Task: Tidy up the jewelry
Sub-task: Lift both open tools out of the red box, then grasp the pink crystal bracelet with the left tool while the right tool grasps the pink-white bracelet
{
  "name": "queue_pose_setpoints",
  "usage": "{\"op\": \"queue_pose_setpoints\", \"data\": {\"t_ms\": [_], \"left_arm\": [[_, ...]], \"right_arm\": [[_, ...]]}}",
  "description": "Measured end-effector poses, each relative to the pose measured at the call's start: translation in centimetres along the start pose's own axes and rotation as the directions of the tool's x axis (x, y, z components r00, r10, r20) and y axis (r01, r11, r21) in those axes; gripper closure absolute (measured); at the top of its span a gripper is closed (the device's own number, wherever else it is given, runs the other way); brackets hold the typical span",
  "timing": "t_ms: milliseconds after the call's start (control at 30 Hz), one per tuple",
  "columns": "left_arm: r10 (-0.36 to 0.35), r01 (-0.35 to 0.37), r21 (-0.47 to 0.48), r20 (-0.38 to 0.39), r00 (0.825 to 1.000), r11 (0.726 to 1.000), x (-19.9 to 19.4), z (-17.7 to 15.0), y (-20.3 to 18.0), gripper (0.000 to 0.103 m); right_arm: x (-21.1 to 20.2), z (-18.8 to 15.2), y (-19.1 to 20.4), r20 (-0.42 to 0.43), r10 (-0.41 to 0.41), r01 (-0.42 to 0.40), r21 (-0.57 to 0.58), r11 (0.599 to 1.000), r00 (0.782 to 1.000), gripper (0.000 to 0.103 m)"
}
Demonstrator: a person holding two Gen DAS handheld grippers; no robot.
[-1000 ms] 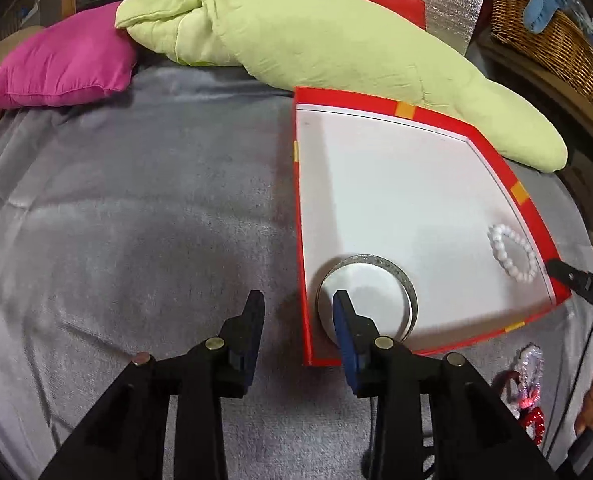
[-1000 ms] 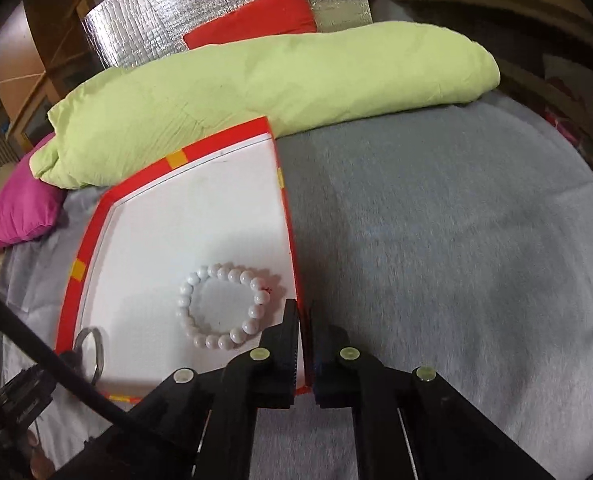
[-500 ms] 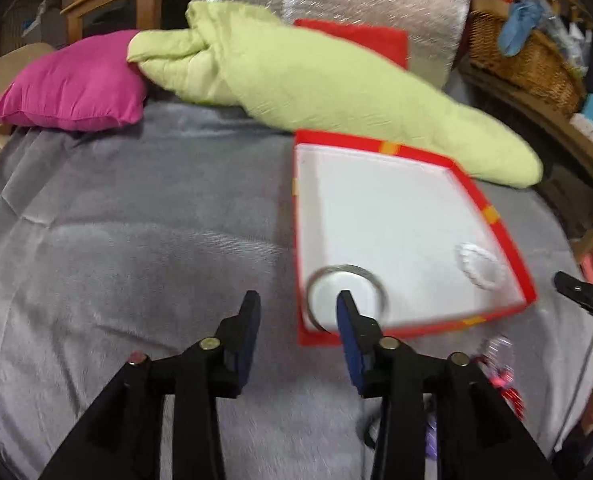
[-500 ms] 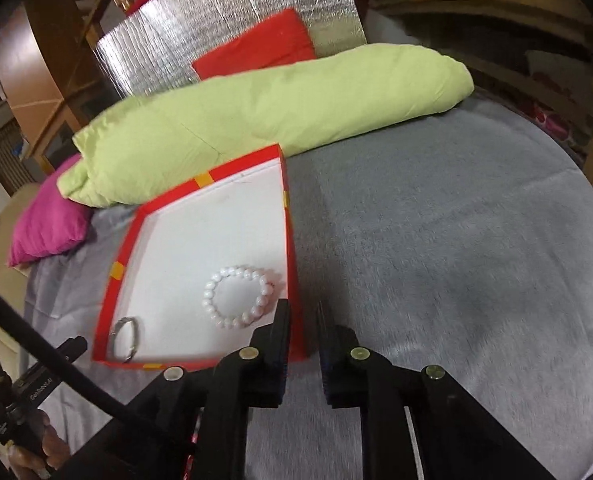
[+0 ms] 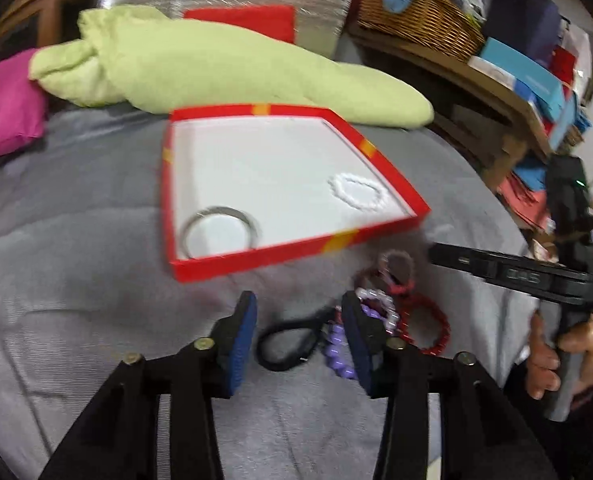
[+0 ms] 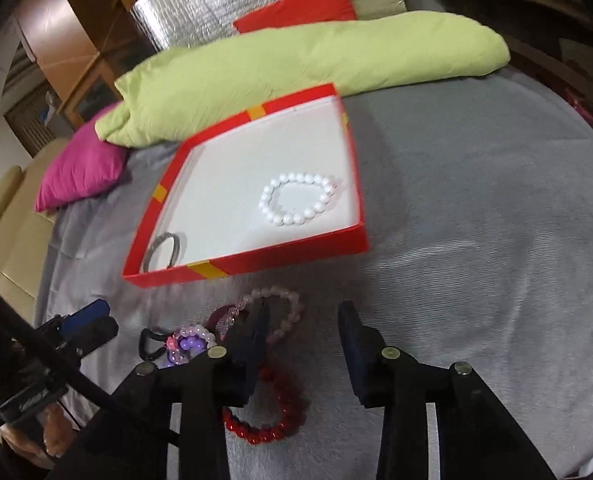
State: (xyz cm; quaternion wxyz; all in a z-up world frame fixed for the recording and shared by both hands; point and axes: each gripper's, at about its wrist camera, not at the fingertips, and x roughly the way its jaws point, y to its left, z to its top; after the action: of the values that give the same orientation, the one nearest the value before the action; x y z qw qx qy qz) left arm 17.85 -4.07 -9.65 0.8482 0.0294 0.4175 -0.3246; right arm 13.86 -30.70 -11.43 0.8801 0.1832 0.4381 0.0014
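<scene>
We have the white bead bracelet (image 6: 298, 200) and silver bangle (image 6: 164, 249) in the red box (image 6: 256, 258); both grippers (image 5: 298, 334) (image 6: 302, 338) empty, right jaws just opened, over the bracelet pile (image 6: 256, 344); next we pick one

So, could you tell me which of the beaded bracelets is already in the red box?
The white bracelet. It lies on the box's white floor; the pink, purple and red ones sit outside on the grey cloth.
</scene>
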Motion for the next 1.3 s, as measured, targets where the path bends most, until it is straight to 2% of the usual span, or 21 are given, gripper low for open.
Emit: {"op": "queue_pose_setpoints", "data": {"t_ms": [33,167,300,467,533,633,800,900,1033,1167,1267,1300], "left_arm": [[-0.012,0.012,0.006,-0.010,1.000,1.000,0.3,0.0,-0.2,0.067],[-0.039,0.044,0.059,-0.076,0.996,0.997,2.0,-0.4,-1.6,0.067],[-0.051,0.060,0.075,-0.114,0.992,0.995,3.3,-0.5,-2.2,0.067],[-0.079,0.092,0.094,-0.136,0.988,0.991,4.4,-0.6,-3.1,0.070],[-0.072,0.088,0.107,-0.144,0.987,0.990,4.8,-0.6,-3.3,0.083],[-0.071,0.087,0.106,-0.145,0.987,0.991,5.3,-0.5,-3.5,0.093],[-0.039,0.053,0.141,-0.096,0.995,0.989,4.7,-0.4,-4.0,0.097],[-0.049,0.056,0.136,-0.055,0.997,0.989,3.7,0.0,-3.9,0.098],[-0.074,0.071,0.129,0.017,0.997,0.989,2.1,0.8,-3.4,0.099],[-0.105,0.106,0.088,-0.020,0.994,0.990,2.6,1.2,-2.6,0.097],[-0.090,0.095,0.098,-0.059,0.994,0.991,3.6,0.8,-3.0,0.082],[-0.080,0.087,0.113,-0.064,0.995,0.990,3.8,0.5,-3.4,0.072]], "right_arm": [[0.4,0.0,0.2,-0.007,-0.001,0.001,-0.008,1.000,1.000,0.068],[2.8,0.1,0.7,-0.049,-0.070,0.068,-0.037,0.997,0.996,0.071],[3.0,0.1,1.4,-0.033,-0.116,0.113,-0.096,0.989,0.993,0.095],[1.3,0.0,1.5,0.036,-0.146,0.149,-0.117,0.982,0.989,0.095],[0.6,0.1,1.2,0.049,-0.139,0.144,-0.108,0.984,0.989,0.095],[0.3,0.2,0.6,0.036,-0.132,0.134,-0.082,0.988,0.991,0.095],[-0.2,0.3,0.0,0.037,-0.111,0.113,-0.057,0.992,0.993,0.095],[-0.9,0.4,-0.2,0.044,-0.067,0.069,-0.032,0.997,0.997,0.095],[-1.7,0.6,0.0,0.080,-0.017,0.019,-0.025,1.000,0.997,0.095],[-1.5,0.7,0.1,0.074,-0.024,0.025,-0.022,0.999,0.997,0.095],[-1.0,0.6,0.1,0.054,-0.037,0.038,-0.014,0.999,0.998,0.095],[-0.9,0.5,0.1,0.049,-0.036,0.037,-0.014,0.999,0.998,0.095]]}}
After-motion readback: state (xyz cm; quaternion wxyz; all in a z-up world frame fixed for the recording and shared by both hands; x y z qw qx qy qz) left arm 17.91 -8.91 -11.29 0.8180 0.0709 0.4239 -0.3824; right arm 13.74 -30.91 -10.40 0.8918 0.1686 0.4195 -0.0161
